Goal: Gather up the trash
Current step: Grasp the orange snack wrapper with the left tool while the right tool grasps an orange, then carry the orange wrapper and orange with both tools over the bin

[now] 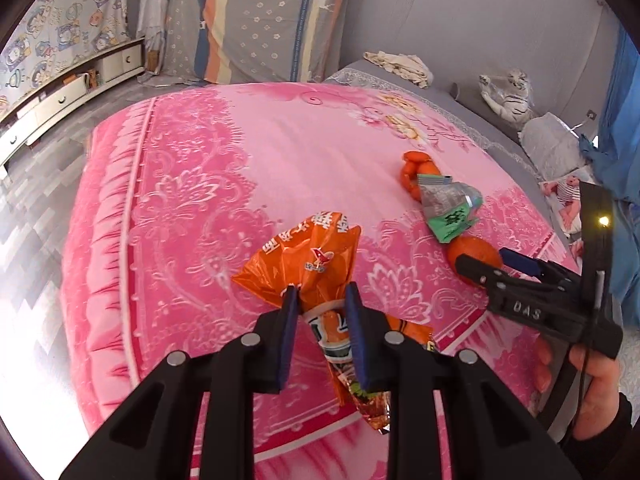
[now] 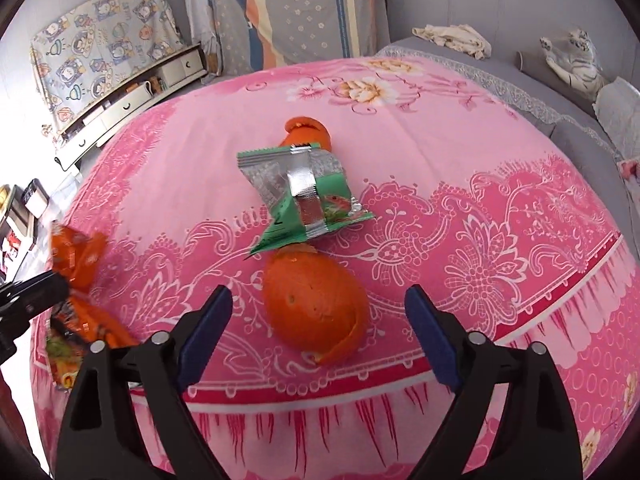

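Left gripper (image 1: 320,292) has its jaws clamped on an orange snack wrapper (image 1: 306,258), held just above the pink bedspread (image 1: 224,168). Right gripper (image 2: 318,300) has jaws wide w/ an orange peel (image 2: 316,304) between them, pads not touching it; green-silver wrapper (image 2: 304,194) lies just beyond on the bed.

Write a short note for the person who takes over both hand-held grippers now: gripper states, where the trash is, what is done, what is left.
Left hand-held gripper: shut on the orange bag, above the pink blanket.
Right hand-held gripper: open, holding nothing, jaws either side of the near peel.
On the blanket: near peel, green wrapper overlapping it, far peel behind.
Done: bag gripped.
Left: peels, wrapper. No bin in view.
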Demonstrator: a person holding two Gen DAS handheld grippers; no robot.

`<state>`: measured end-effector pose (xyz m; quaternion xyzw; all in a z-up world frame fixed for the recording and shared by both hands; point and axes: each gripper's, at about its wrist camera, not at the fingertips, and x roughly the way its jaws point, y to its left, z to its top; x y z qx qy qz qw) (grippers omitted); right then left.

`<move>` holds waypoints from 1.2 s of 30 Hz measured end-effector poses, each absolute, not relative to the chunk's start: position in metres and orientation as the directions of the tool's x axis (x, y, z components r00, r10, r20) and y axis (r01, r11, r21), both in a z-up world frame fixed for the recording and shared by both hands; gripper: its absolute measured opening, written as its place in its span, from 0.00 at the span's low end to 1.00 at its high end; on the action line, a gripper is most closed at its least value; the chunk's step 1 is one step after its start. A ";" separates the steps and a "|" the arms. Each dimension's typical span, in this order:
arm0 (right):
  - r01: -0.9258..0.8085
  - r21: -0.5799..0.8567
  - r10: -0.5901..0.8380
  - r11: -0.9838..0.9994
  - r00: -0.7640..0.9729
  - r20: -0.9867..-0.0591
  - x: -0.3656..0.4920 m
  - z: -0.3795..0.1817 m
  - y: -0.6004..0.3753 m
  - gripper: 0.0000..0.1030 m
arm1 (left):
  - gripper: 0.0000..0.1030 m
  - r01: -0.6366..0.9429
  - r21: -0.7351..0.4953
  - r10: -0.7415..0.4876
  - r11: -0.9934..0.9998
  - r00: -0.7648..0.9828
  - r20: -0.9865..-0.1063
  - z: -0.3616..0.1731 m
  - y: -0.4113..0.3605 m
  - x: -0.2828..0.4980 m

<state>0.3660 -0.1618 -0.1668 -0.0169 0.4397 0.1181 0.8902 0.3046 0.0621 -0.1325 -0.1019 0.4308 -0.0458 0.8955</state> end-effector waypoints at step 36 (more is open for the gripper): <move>-0.013 0.256 0.174 0.967 0.768 -0.617 0.132 -0.057 -0.329 0.45 | 0.22 0.327 -0.188 -0.375 0.926 0.747 -0.550 -0.025 -0.034 0.177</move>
